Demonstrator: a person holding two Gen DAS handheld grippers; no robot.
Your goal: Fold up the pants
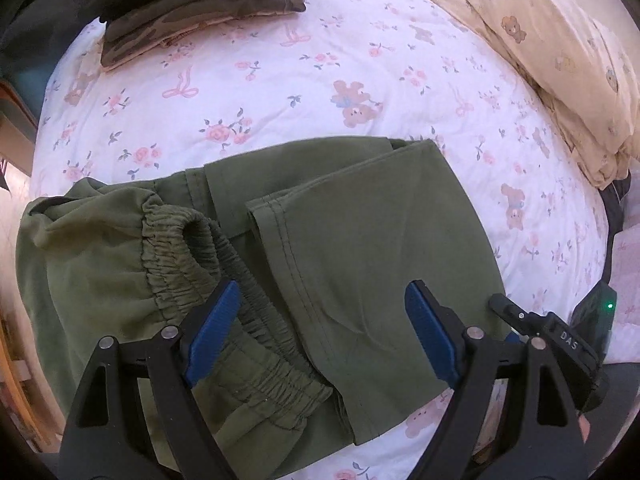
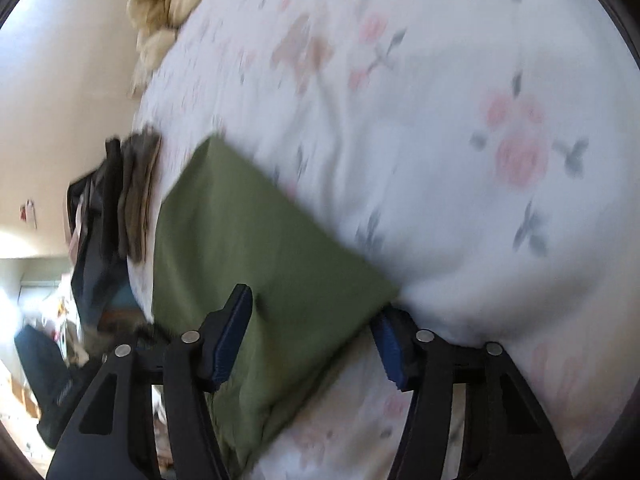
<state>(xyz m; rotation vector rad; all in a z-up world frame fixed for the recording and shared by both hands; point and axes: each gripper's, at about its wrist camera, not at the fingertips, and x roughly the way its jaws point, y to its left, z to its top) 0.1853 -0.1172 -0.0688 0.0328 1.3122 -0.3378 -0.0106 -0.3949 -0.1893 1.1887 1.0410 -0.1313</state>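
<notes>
Olive green pants (image 1: 352, 240) lie partly folded on the floral bed sheet (image 1: 280, 80), legs laid over the body and the elastic waistband (image 1: 224, 280) bunched at the left. My left gripper (image 1: 320, 312) is open just above the waistband and the folded leg, holding nothing. My right gripper (image 2: 316, 328) is open, its fingers on either side of the right edge of the pants (image 2: 256, 240); that view is blurred. The right gripper's black tip also shows in the left wrist view (image 1: 520, 316) at the pants' right edge.
A stack of folded camouflage and dark clothes (image 1: 192, 4) lies at the far left of the bed. A cream bear-print quilt (image 1: 560, 60) is bunched along the far right. The bed's left edge drops to a wooden frame (image 1: 16, 380).
</notes>
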